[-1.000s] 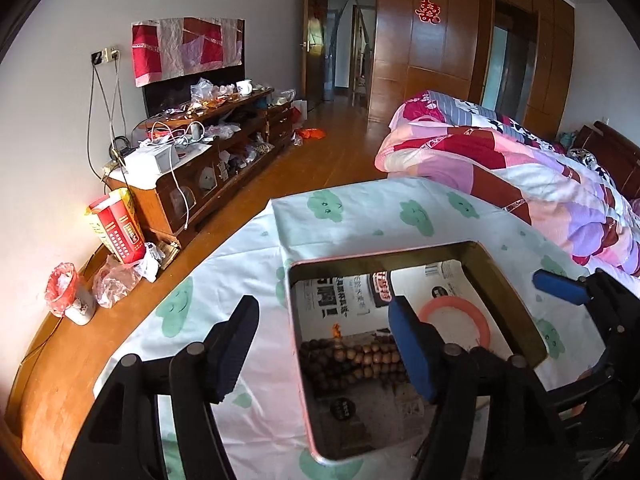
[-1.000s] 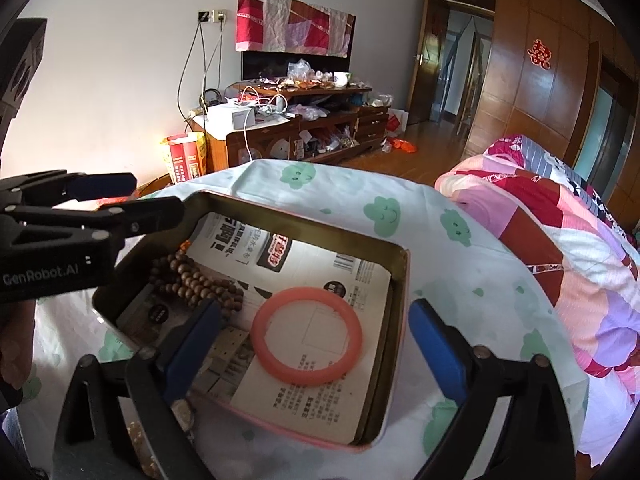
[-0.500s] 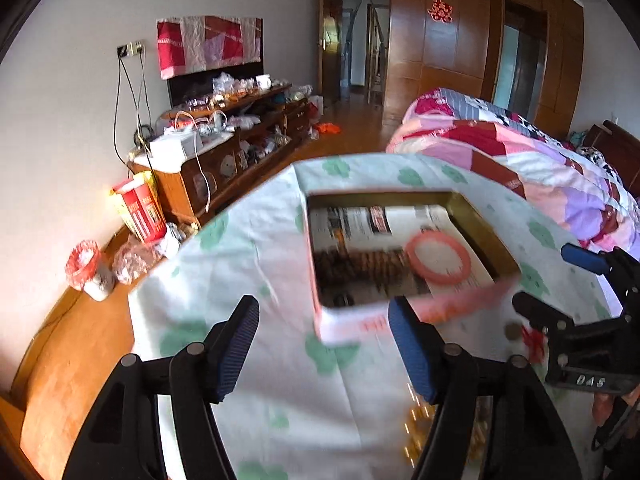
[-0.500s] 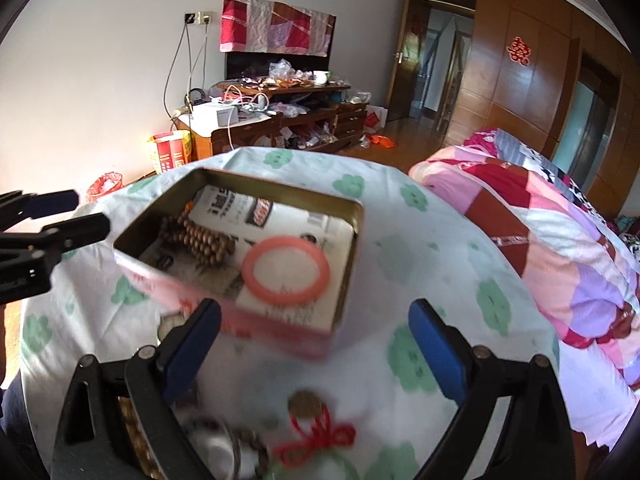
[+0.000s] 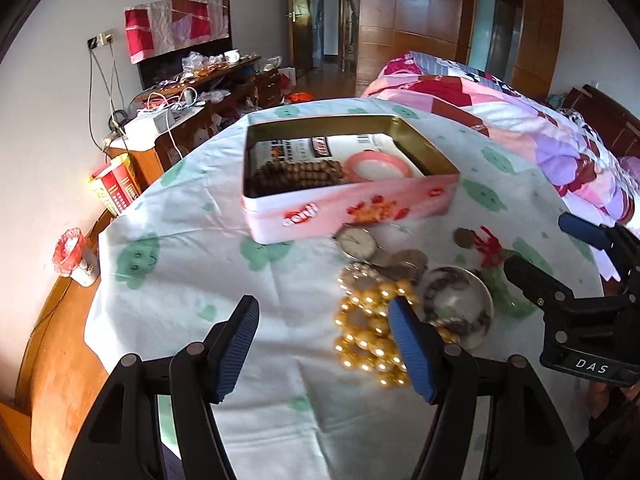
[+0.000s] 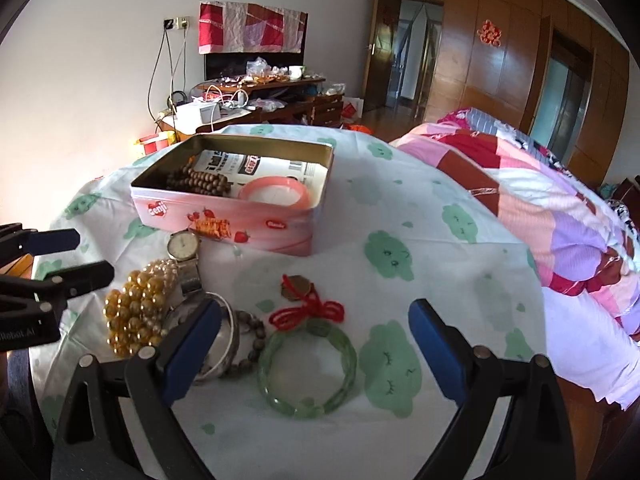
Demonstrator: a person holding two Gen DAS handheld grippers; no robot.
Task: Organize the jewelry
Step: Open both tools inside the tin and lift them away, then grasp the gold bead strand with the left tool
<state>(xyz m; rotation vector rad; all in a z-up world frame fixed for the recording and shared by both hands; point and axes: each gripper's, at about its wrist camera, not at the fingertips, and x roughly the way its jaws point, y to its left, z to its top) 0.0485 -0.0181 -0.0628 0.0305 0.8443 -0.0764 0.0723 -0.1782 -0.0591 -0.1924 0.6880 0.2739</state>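
1. Both tongs had drawn back from above the pink tin (image 5: 352, 210) since a second earlier, so the loose jewelry in front of the tin had come into view
2. The left tongs (image 5: 322, 354) hung released, jaws wide apart, over the cloud-print cloth (image 5: 180, 280) on the desk, with the right blue pad overlapping the gold bead bracelet (image 5: 366, 332)
3. The right tongs (image 6: 314, 344) also stood released, jaws spread, above a green jade bangle (image 6: 308, 368) that lay flat on the cloth
4. A red knotted cord (image 6: 308, 312) with a bronze coin (image 6: 296, 286) lay just behind the bangle
5. Left of the bangle sat a silver bangle (image 6: 228, 344) with a dark bead bracelet (image 6: 252, 344) lying against it, then the gold beads and a wristwatch (image 6: 183, 246) touching the tin's front wall
6. Inside the tin, on printed paper, a brown wooden bead string (image 6: 198, 180) lay at the left and a pink bangle (image 6: 276, 196) at the right, close together
7. A bed with a patchwork quilt (image 6: 540, 208) stood to the right
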